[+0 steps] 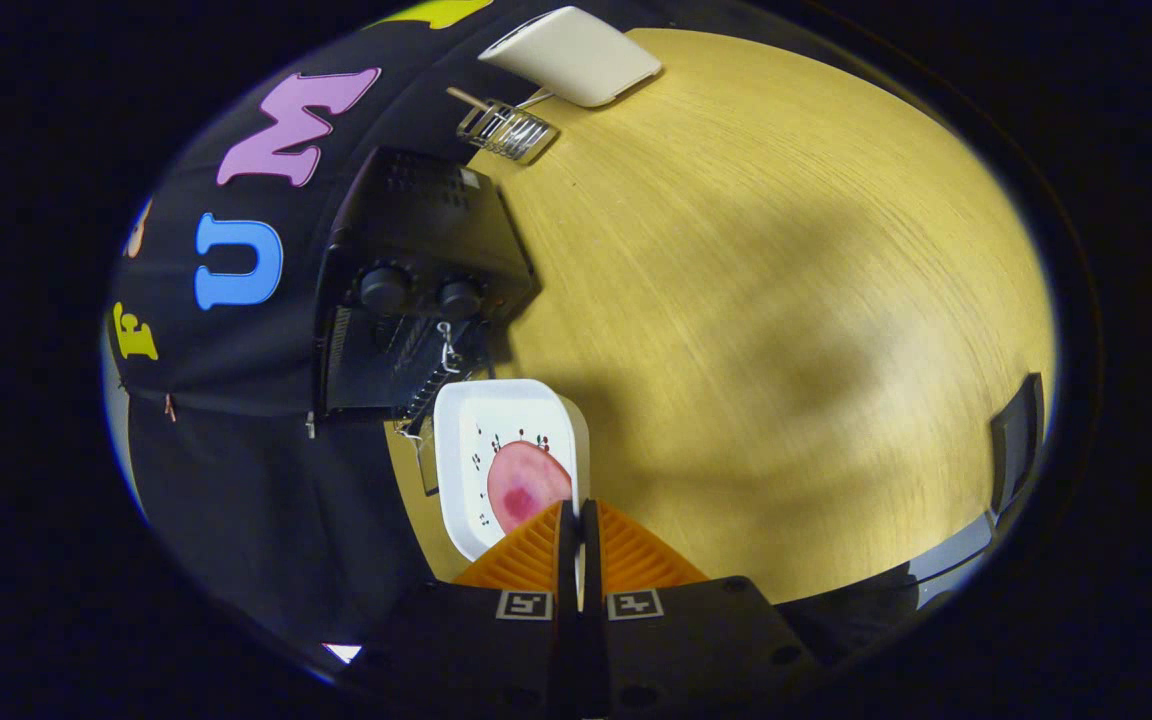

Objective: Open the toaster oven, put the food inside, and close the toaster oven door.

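Observation:
My gripper (577,525) is shut on the near rim of a white square plate (464,470), and a thin strip of the rim shows between the fingers. On the plate, just ahead of the fingertips, lies a round pink slice of food (521,485). Beyond the plate stands the black toaster oven (426,225) with two round knobs (386,288). Its front is open: the dark inside and a wire rack (416,385) show right behind the plate's far edge. The plate's far corner is at the oven's mouth.
The oven stands on a light wooden table (756,330) next to the booth's black cloth wall. Far beyond the oven lie a small wire grill (506,130) and a white flat box (576,55). A dark object (1018,440) sits at the table's far side edge.

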The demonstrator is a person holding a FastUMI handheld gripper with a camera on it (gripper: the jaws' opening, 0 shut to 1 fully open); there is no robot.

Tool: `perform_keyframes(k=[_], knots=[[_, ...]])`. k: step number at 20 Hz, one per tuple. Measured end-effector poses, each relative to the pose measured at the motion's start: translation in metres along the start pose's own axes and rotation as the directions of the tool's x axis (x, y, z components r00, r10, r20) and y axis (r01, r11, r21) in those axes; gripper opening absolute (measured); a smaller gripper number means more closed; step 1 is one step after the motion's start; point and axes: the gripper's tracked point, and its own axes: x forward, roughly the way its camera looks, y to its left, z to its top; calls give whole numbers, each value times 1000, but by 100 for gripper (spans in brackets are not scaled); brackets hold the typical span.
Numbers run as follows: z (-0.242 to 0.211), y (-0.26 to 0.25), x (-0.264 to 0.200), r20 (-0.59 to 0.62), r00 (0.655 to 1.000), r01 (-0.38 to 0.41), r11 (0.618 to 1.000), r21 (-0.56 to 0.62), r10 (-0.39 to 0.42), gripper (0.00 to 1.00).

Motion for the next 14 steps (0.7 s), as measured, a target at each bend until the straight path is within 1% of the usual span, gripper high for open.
perform_keyframes(k=[3, 5, 9, 14], knots=[[-17, 44, 13, 13, 999, -34, 999, -8, 34, 5], [-21, 72, 24, 43, 998, -42, 999, -6, 42, 6], [-24, 118, 58, 94, 994, -66, 996, 56, 60, 5], [-25, 139, 107, 154, 988, -26, 989, 142, 4, 5]])
